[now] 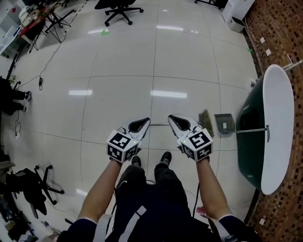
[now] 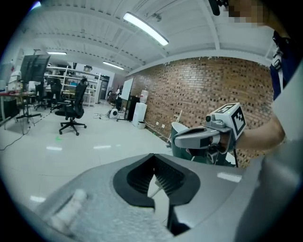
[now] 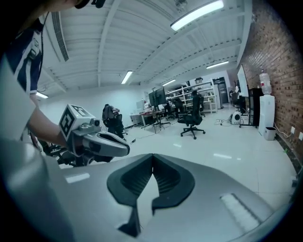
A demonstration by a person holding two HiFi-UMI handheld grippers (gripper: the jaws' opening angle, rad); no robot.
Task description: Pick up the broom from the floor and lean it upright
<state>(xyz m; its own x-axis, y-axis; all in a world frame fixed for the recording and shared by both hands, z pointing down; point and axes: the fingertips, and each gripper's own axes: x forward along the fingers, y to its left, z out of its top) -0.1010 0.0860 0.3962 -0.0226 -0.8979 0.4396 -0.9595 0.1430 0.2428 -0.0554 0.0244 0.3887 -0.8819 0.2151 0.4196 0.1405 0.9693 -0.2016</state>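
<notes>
The broom (image 1: 205, 123) lies on the pale tiled floor, its thin handle (image 1: 159, 124) running left from the tan bristles and passing behind both grippers in the head view. My left gripper (image 1: 143, 123) (image 2: 153, 156) hangs above the handle's left stretch, jaws shut and empty. My right gripper (image 1: 173, 117) (image 3: 152, 156) hangs just right of it, near the bristle end, also shut with nothing in it. Both are held above the floor, apart from the broom. Each gripper view shows the other gripper beside it and no broom.
A grey dustpan (image 1: 224, 124) with a long handle lies right of the bristles. A dark green table with a white top (image 1: 277, 113) stands by the brick wall (image 1: 284, 33) at right. Office chairs (image 1: 119, 10) stand far back, and cables and gear (image 1: 28, 189) lie at left.
</notes>
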